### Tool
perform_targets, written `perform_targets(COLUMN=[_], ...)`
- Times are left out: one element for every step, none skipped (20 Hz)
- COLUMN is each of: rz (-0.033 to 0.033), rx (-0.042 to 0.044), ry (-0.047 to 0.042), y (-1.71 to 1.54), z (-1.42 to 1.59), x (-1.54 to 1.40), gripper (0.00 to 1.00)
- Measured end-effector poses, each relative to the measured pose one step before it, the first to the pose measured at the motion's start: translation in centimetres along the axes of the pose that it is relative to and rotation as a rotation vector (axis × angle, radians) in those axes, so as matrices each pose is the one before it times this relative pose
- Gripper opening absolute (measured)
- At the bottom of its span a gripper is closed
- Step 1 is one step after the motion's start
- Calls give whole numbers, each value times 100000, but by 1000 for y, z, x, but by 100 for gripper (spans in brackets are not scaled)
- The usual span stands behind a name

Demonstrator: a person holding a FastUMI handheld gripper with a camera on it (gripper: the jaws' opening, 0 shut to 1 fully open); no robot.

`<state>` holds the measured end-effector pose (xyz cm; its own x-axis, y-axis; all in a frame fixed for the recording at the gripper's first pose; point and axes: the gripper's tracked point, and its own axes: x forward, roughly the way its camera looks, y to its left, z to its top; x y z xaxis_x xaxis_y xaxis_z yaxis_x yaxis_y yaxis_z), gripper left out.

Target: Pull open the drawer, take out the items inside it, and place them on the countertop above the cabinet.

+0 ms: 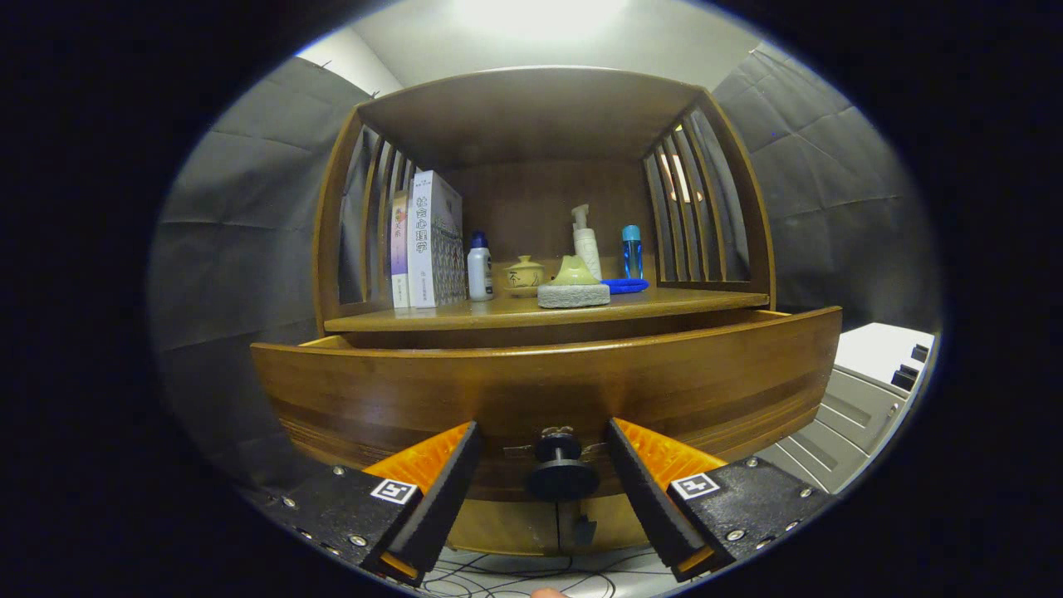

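The gripper [543,465] is held spread apart, its fingers flanking the dark round knob [561,473] without touching it. The knob sits on the front of the wooden drawer [548,390], which stands pulled out from the cabinet [531,108]; what lies inside the drawer cannot be seen. Beyond the knob, on the countertop [498,312], rest a sponge [573,288], a blue cloth [624,285], a white bottle [479,267], a small lidded pot [525,275], a pump bottle [586,242], a blue bottle [632,252] and upright books [428,241].

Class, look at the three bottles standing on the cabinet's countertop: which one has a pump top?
The white pump bottle in the middle, behind the sponge. The white bottle left and clear blue bottle right have plain blue caps.
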<state>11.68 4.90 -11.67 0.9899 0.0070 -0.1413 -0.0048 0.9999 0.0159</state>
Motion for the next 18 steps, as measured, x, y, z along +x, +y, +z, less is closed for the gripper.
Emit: perform_targets(rz=[-138,-143,-56,4,-14,-22,9,43,48,38,18,55,26,-20,-32,-14,-17,8], rx=[12,-72,0,101,-112,-180,127,149,-211,-2,92,43,201,10,6,-78,25,84], ry=[295,54,172,-226,23,-34,4,-97,-161,-101,-97,21,-24,-51,8,24,5,79], y=[27,41,-19,-16,63,-60,-17,151,-26,-70,65,-70,30,-18,40,32,-34,13], z=[34,68,-13,78,56,81,20,3,57,19,61,16,-30,83,14,66,-41,4], x=[496,393,436,447,477,411,300,502,411,201,376,250,398,454,383,527,78,86], gripper=[95,95,95,95,95,95,95,95,95,95,95,95,95,95,95,95,95,95])
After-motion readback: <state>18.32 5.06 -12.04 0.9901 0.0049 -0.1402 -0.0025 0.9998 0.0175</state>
